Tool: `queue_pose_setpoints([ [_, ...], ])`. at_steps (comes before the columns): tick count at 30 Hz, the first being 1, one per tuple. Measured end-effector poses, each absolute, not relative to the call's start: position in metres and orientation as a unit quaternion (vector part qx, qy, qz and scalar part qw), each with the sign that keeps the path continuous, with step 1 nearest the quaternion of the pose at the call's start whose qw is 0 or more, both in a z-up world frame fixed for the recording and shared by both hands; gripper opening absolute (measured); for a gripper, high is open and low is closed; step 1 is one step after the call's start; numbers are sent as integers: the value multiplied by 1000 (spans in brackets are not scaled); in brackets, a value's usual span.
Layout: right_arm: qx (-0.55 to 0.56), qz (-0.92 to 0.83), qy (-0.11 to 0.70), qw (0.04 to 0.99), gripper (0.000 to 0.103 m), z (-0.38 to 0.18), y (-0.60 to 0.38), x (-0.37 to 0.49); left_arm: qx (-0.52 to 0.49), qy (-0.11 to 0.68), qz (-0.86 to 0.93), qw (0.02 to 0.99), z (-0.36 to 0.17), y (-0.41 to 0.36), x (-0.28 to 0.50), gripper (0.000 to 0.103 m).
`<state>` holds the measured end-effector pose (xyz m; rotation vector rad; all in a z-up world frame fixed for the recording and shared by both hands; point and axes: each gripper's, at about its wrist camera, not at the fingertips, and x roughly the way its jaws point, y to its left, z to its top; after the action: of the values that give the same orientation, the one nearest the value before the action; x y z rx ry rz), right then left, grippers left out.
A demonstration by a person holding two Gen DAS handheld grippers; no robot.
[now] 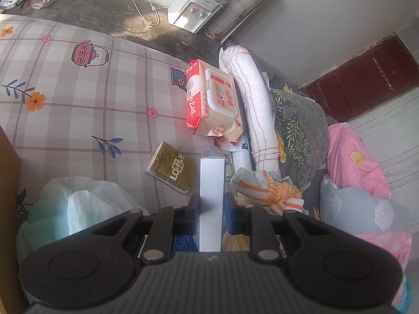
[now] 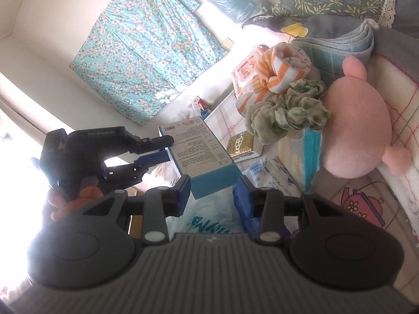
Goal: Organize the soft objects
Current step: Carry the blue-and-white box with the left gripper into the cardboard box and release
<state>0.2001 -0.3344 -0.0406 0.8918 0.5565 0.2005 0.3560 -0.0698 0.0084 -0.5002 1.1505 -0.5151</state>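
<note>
Left gripper (image 1: 211, 204) is clamping a flat white-and-blue cardboard box (image 1: 211, 196).
Right gripper (image 2: 212, 192) is hovering with jaws parted, holding nothing, beside it.

Box (image 1: 211, 196): white and blue carton with small print on one face, held off the bed, clamped edge-on in the left tool (image 1: 211, 204).
Striped cloth (image 2: 275, 76): orange and white, knotted into a bundle, on the bed.
Scrunchie (image 2: 288, 110): green, ruffled, touching the cloth.
Plush toy (image 2: 358, 128): pink, rounded, beside the scrunchie.
Wet wipes pack (image 1: 212, 96): red and cream, lying flat.
</note>
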Motion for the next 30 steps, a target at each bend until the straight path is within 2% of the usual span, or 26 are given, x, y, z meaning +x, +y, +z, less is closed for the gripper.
queue_pose_setpoints([
  [8, 509, 171, 260, 803, 56, -53, -339, 236, -263, 524, -266, 765, 19, -34, 315, 20],
  [16, 543, 256, 293, 744, 58, -45, -299, 242, -286, 487, -295, 770, 47, 13, 270, 20],
  [22, 491, 305, 333, 745, 58, 2, -240, 242, -315, 447, -284, 788, 66, 69, 239, 20],
  [30, 410, 334, 428, 733, 58, 50, -118, 260, -343, 400, -225, 819, 78, 158, 209, 20],
])
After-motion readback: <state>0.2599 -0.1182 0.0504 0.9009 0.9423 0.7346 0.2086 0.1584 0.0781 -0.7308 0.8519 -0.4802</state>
